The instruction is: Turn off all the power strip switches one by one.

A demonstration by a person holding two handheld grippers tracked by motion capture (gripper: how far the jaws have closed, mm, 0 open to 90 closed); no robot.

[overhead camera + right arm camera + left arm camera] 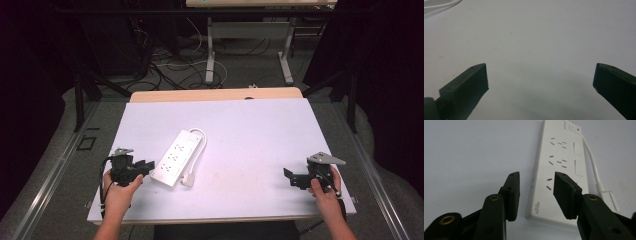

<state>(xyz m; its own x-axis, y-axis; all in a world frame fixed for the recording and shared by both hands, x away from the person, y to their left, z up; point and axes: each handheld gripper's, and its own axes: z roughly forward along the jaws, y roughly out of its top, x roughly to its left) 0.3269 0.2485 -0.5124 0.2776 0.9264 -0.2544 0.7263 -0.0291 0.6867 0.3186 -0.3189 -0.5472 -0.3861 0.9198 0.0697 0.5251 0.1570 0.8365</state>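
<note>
Table: a wooden table [215,94] stood at the centre, covered by a white sheet [260,140] that left only the far wooden edge bare.
Floor: grey floor [240,70] lay beyond it, strewn with tangled black and white cables [170,70].
Far furniture: a second desk [260,4] on white metal legs [210,55] stood at the back.
Sides: dark curtains [30,75] closed in both flanks; black frame struts [79,100] stood beside the table.
Light: dim room, bright tabletop.
</note>
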